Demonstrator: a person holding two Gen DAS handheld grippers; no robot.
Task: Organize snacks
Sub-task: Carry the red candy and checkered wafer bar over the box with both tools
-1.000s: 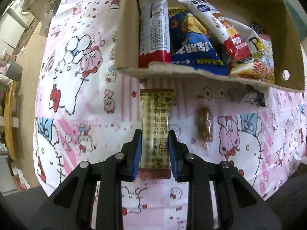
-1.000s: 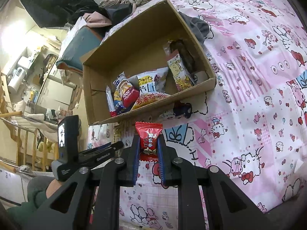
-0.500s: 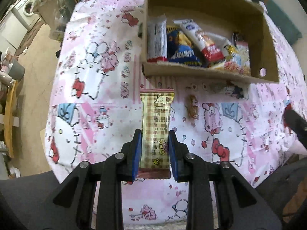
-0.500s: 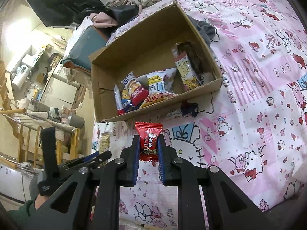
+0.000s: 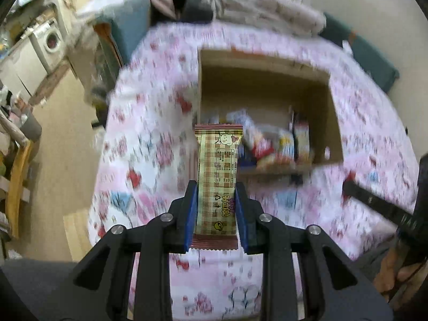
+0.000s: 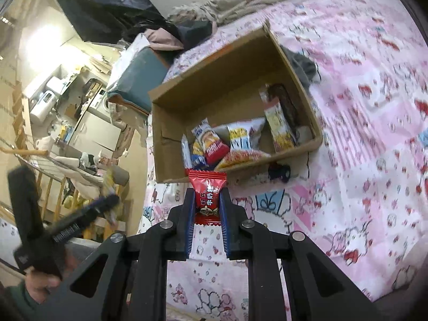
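Left wrist view: left claw (image 5: 216, 208) clamped on a long checked snack bar (image 5: 217, 171), bar held upright between the blue pads, well above the pink patterned cloth (image 5: 149, 144). Cardboard box (image 5: 267, 85) ahead and below, open side up, with several packets (image 5: 275, 144) bunched along its near wall. Much motion blur here, so the exact count of packets hard to give, and the cloth near the box too smeared to check for loose snacks. Far half of the box bare cardboard. Part of the other tool (image 5: 382, 208) showing at the right edge.

Right wrist view: right claw (image 6: 207, 214) closed on a small red sweet packet (image 6: 207, 195), pinched at its lower half, top edge fanned out above the pads. Same box (image 6: 235, 99) sharper from here: about six or seven packets (image 6: 230, 144) lying along the near side, one tall yellow packet (image 6: 279, 125) leaning by the right wall with a dark one (image 6: 283, 104) behind it. Plenty of room left at the back. A small dark thing (image 6: 279, 172) on the cloth (image 6: 361, 133) just outside the box's near wall, too unclear to name.

Judged progress: a good share of the snacks already boxed; two more in hand, neither yet over the opening. Left to do: carry both over the rim, drop them in, then see to anything loose on the cloth.
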